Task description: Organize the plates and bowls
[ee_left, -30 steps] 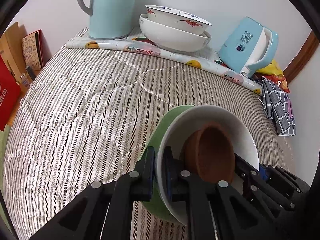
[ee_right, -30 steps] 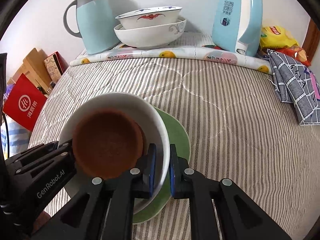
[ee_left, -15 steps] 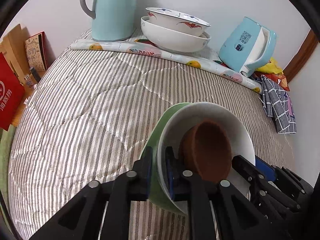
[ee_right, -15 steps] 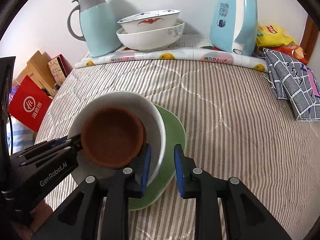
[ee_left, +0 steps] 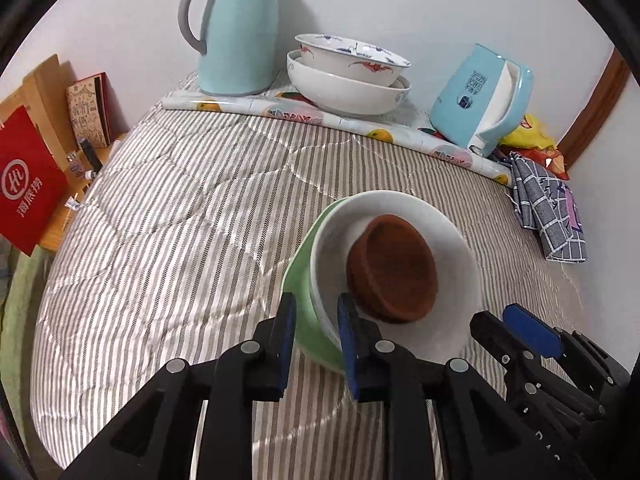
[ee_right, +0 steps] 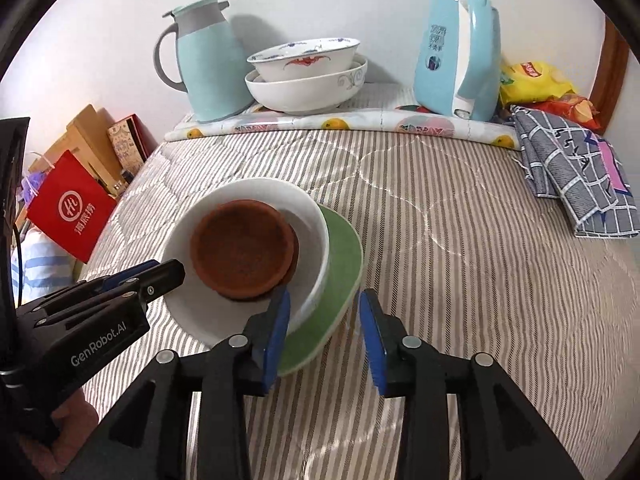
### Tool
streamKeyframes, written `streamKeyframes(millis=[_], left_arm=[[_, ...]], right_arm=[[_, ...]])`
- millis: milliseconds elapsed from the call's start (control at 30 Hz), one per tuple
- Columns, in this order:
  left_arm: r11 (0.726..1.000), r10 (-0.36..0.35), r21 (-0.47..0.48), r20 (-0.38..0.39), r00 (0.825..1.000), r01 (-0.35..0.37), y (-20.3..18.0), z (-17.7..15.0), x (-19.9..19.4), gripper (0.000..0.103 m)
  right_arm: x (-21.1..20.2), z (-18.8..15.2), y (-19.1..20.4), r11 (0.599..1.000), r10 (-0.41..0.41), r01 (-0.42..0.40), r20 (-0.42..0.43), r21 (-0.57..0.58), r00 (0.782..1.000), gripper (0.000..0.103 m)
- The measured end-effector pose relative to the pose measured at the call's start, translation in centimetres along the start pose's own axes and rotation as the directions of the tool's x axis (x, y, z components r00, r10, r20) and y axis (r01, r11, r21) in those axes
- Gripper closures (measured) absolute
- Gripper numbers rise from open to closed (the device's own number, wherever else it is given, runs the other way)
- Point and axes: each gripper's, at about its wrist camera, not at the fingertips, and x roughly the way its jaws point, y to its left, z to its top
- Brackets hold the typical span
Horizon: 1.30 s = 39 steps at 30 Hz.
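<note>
A brown bowl (ee_left: 394,270) (ee_right: 242,248) sits in a white bowl (ee_left: 456,248) (ee_right: 308,216), which sits on a green plate (ee_left: 308,308) (ee_right: 340,264); the stack rests on the striped quilt. My left gripper (ee_left: 316,332) is open, its jaws on either side of the near rims of the green plate and the white bowl. My right gripper (ee_right: 324,332) is open, its jaws spread around the plate's near edge. Each gripper shows in the other's view, the right (ee_left: 532,344) and the left (ee_right: 152,276). Two nested white patterned bowls (ee_left: 348,76) (ee_right: 306,76) stand at the back.
A pale blue thermos jug (ee_left: 236,32) (ee_right: 208,60) and a blue kettle (ee_left: 480,96) (ee_right: 456,56) flank the back bowls on a fruit-print mat (ee_right: 360,124). A grey checked cloth (ee_right: 580,184) and snack bags (ee_right: 532,80) lie at the right. A red bag (ee_right: 72,208) stands off the left edge.
Both grippers have opened and let go of the stack's rims; the right opened first. The stack has come down level onto the quilt, and both cameras have drawn back.
</note>
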Motion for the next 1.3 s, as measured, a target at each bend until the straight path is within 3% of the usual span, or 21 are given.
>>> streamKeyframes(millis=[100,133,233,400,600,767,800,867,967,1133,1200,1300], left_arm=[[1.0,0.002,0.008,0.022,1.0,-0.002,-0.7,-0.8,-1.5,0.082],[1.0,0.003,0.013,0.031,1.0,-0.003,-0.9,-1.1,-2.0,0.081],[1.0,0.006,0.028,0.064,0.998,-0.008,-1.7,-1.9,-3.6,0.069],[0.996,0.048,0.067,0.142,0.989,-0.058,-3.4,-3.5,-6.7,0.06],[0.987,0.099,0.101,0.25,0.963,-0.128,-5.7,-5.4,-10.2,0.044],[0.98,0.127,0.109,0.303,0.945,-0.166,-7.1,-6.9,-12.3,0.038],[0.98,0.127,0.109,0.312,0.942,-0.168,-7.3,-7.2,-12.6,0.036],[0.979,0.133,0.106,0.329,0.935,-0.177,-7.8,-7.9,-13.2,0.032],[0.975,0.14,0.123,0.321,0.937,-0.188,-8.7,-8.8,-13.4,0.03],[0.977,0.118,0.129,0.337,0.934,-0.17,-9.7,-10.0,-14.5,0.027],[0.978,0.109,0.129,0.345,0.932,-0.162,-10.0,-10.5,-15.0,0.022],[0.98,0.1,0.128,0.352,0.931,-0.153,-10.3,-11.0,-15.6,0.021]], right_arm=[[-1.8,-0.6,-0.2,0.999,-0.032,0.032,0.033,-0.015,0.999,0.063],[-2.4,-0.9,-0.4,0.999,-0.036,0.036,0.043,-0.017,0.998,0.058],[-4.5,-1.9,-0.9,0.999,-0.041,0.042,0.075,-0.015,0.996,0.049],[-7.3,-3.4,-2.1,0.998,-0.062,0.062,0.108,0.0,0.992,0.048],[-10.3,-5.3,-3.6,0.996,-0.086,0.084,0.15,0.019,0.985,0.048],[-12.5,-7.2,-5.1,0.994,-0.101,0.094,0.173,0.049,0.98,0.048],[-13.0,-7.7,-5.5,0.994,-0.102,0.093,0.18,0.058,0.978,0.047],[-13.8,-8.4,-5.9,0.993,-0.105,0.093,0.192,0.067,0.976,0.027],[-15.0,-9.6,-6.4,0.992,-0.124,0.113,0.221,0.061,0.967,0.018],[-16.7,-10.9,-7.2,0.99,-0.135,0.12,0.243,0.078,0.961,0.01],[-17.3,-11.3,-7.3,0.988,-0.148,0.133,0.258,0.073,0.955,0.01],[-17.9,-12.0,-7.5,0.985,-0.169,0.155,0.272,0.071,0.947,0.01]])
